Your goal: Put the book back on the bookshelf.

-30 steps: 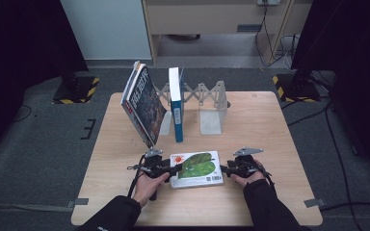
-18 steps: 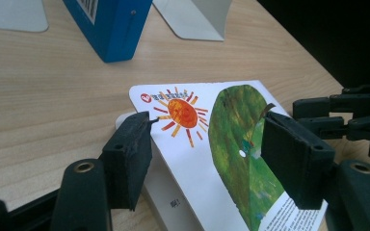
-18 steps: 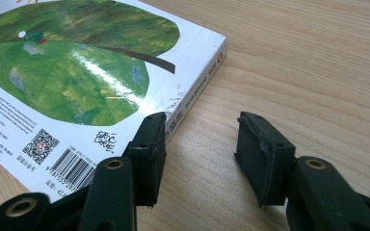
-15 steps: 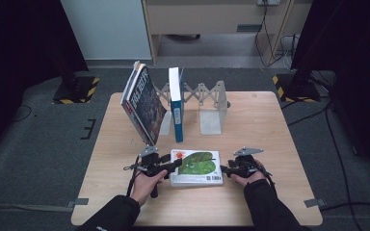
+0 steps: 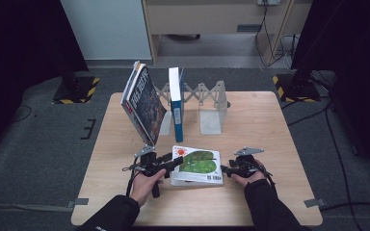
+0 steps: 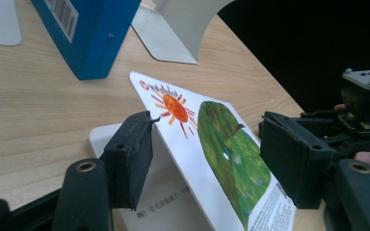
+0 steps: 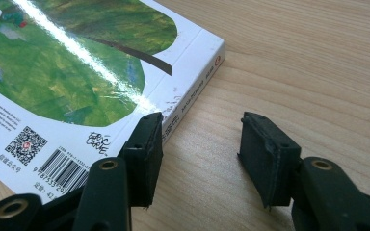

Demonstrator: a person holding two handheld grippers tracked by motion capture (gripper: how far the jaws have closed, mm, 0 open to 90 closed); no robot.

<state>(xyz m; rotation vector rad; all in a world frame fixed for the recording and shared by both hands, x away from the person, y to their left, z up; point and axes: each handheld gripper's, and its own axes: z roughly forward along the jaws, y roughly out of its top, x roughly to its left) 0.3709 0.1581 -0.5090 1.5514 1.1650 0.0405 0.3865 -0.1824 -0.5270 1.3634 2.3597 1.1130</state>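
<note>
Clearly the picture book (image 5: 196, 165) lies flat near the table's (image 5: 270, 125) front edge, its cover lifted between the left gripper's (image 6: 207, 154) spread jaws — no pad presses it. That thin cover could crease or slip free if tugged. The right gripper (image 7: 200, 144), jaws just widening, stands empty beside the spine. Behind, the folding rack (image 5: 207, 103) holds a blue book (image 5: 176, 103) upright — a dark book (image 5: 144, 103) leans.

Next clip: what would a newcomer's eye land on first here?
The picture book with a green leaf and orange sun, lying near the table's front edge between the left gripper and right gripper; its cover is lifted open between the left one's fingers. Behind it, a dark book leans and a blue book stands upright in a rack.
</note>
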